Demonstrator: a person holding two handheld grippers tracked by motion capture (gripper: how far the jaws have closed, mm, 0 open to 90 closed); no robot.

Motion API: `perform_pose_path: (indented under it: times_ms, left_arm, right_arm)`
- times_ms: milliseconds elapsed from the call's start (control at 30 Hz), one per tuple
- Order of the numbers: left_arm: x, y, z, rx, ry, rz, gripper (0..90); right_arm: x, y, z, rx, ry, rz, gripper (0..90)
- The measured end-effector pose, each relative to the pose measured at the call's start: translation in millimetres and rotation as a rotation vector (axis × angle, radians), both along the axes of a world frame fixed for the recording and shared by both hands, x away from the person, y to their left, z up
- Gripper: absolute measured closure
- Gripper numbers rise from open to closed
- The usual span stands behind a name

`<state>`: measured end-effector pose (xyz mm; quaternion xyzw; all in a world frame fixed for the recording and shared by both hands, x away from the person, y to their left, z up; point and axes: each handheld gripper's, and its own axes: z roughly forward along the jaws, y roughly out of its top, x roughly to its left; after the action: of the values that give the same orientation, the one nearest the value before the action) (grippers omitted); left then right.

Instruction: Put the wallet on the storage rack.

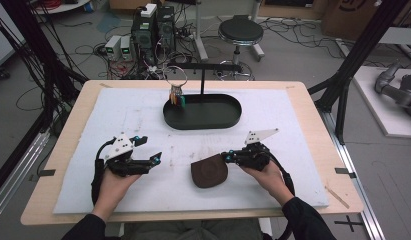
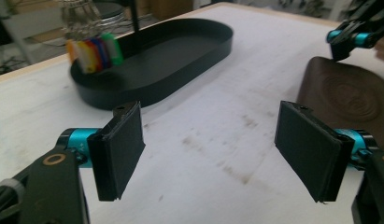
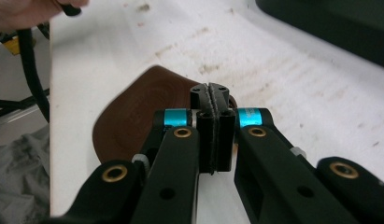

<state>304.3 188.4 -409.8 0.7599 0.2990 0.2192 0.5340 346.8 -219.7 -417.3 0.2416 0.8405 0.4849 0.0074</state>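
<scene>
A brown leather pouch [image 1: 209, 171] lies flat on the white mat, near the front centre. My right gripper [image 1: 225, 157] is shut, its tips at the pouch's upper right edge. In the right gripper view the jaws [image 3: 211, 95] press together over the pouch [image 3: 133, 121], and nothing shows between them. My left gripper [image 1: 152, 149] rests open on the mat left of the pouch. The left gripper view has its pads [image 2: 119, 154] wide apart over bare mat, with the pouch [image 2: 348, 98] and the right gripper [image 2: 341, 44] ahead at the right.
A black oval tray [image 1: 203, 125] sits at the back centre of the white mat [image 1: 128, 115]. From it rises a black T-shaped stand [image 1: 202, 80] holding a wire ring with coloured tags [image 1: 177, 99], blurred in the left gripper view [image 2: 94, 53].
</scene>
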Motion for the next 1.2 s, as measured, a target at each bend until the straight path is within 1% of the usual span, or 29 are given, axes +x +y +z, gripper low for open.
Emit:
perform_pose_path:
  times_ms: [33,67,100,133,167,200,233,267,300,333,367,400,433,467,500,533,600,633,667,733,767,833,867,900,933,967,1100,1200]
  left_arm:
    - [3.0,-6.4,0.4,-0.035,0.017,-0.035,23.7]
    - [3.0,-6.4,0.4,-0.035,0.017,-0.035,23.8]
    - [4.9,-9.9,0.4,-0.049,0.03,-0.057,23.8]
    - [8.6,-17.8,0.3,-0.057,0.06,-0.114,24.1]
    - [8.6,-17.8,0.3,-0.057,0.06,-0.114,24.3]
    - [12.1,-26.1,-0.7,-0.053,0.087,-0.175,24.6]
    - [12.1,-26.1,-0.7,-0.053,0.087,-0.175,25.2]
    - [13.4,-30.5,-1.6,-0.053,0.098,-0.196,25.2]
    - [17.2,-37.9,-3.4,-0.061,0.127,-0.245,25.4]
    - [17.2,-37.9,-3.4,-0.061,0.127,-0.245,25.7]
    - [19.1,-42.0,-4.5,-0.069,0.143,-0.273,25.7]
    - [21.1,-45.7,-5.3,-0.064,0.157,-0.299,26.0]
    - [22.3,-49.7,-6.0,-0.056,0.165,-0.313,26.7]
    - [23.5,-53.5,-6.9,-0.048,0.172,-0.328,26.7]
    - [24.8,-57.1,-7.9,-0.044,0.18,-0.342,26.7]
    - [26.0,-60.5,-8.9,-0.04,0.191,-0.358,26.7]
    - [28.0,-69.7,-12.6,-0.015,0.216,-0.377,26.7]
    - [28.0,-69.7,-12.6,-0.015,0.216,-0.377,26.6]
    - [29.3,-74.5,-15.3,0.006,0.227,-0.387,26.7]
    - [30.1,-76.8,-17.0,0.012,0.234,-0.391,26.7]
    - [32.2,-80.7,-19.5,0.03,0.244,-0.398,27.3]
    - [32.9,-82.7,-20.8,0.035,0.25,-0.405,30.9]
    - [33.4,-84.7,-22.0,0.041,0.256,-0.416,33.4]
    - [33.6,-86.5,-23.0,0.049,0.263,-0.435,33.4]
    - [32.9,-88.1,-23.8,0.064,0.266,-0.453,37.7]
    - [31.4,-91.0,-25.0,0.084,0.274,-0.484,43.5]
    - [29.8,-91.3,-24.5,0.097,0.264,-0.484,48.3]
    - [25.8,-90.0,-22.7,0.116,0.23,-0.482,53.6]
  right_arm:
    - [-0.5,-0.3,1.6,0.005,-0.016,0.005,90.0]
    - [-1.7,0.0,3.1,0.008,-0.028,0.009,90.0]
    - [-1.7,0.0,3.1,0.008,-0.028,0.009,90.0]
    - [-5.5,1.2,6.1,0.005,-0.052,0.019,90.0]
    - [-6.8,1.6,7.4,0.009,-0.069,0.027,90.0]
    - [-8.3,1.8,8.8,0.014,-0.08,0.037,90.0]
    - [-8.3,1.8,8.8,0.014,-0.08,0.037,90.0]
    - [-9.4,2.0,9.9,0.014,-0.099,0.045,90.0]
    - [-11.9,2.2,11.8,0.021,-0.118,0.062,90.0]
    - [-13.0,2.2,12.6,0.024,-0.128,0.07,90.0]
    - [-13.0,2.2,12.6,0.024,-0.128,0.07,90.0]
    - [-14.1,2.3,13.4,0.022,-0.139,0.078,90.0]
    - [-15.9,2.3,14.8,0.026,-0.153,0.094,90.0]
    - [-15.9,2.3,14.8,0.026,-0.153,0.094,90.0]
    - [-17.3,2.3,16.0,0.029,-0.166,0.111,90.0]
    - [-17.8,2.2,16.5,0.03,-0.169,0.122,90.0]
    - [-19.0,2.5,17.8,0.023,-0.182,0.13,90.0]
    - [-19.4,2.5,18.2,0.023,-0.188,0.134,90.0]
    - [-19.5,2.5,18.2,0.024,-0.192,0.14,90.0]
    - [-19.8,2.6,18.4,0.026,-0.193,0.141,90.0]
    - [-20.2,2.4,18.7,0.026,-0.198,0.149,90.0]
    - [-20.5,2.5,18.9,0.029,-0.198,0.153,90.0]
    - [-21.4,2.5,19.3,0.029,-0.203,0.155,90.0]
    - [-21.4,2.5,19.3,0.029,-0.203,0.155,90.0]
    - [-21.4,2.4,19.4,0.029,-0.208,0.159,90.0]
    - [-21.4,1.8,19.6,0.027,-0.21,0.167,90.0]
    - [-21.3,1.5,19.6,0.028,-0.206,0.174,90.0]
    - [-21.5,1.4,19.7,0.029,-0.209,0.179,90.0]
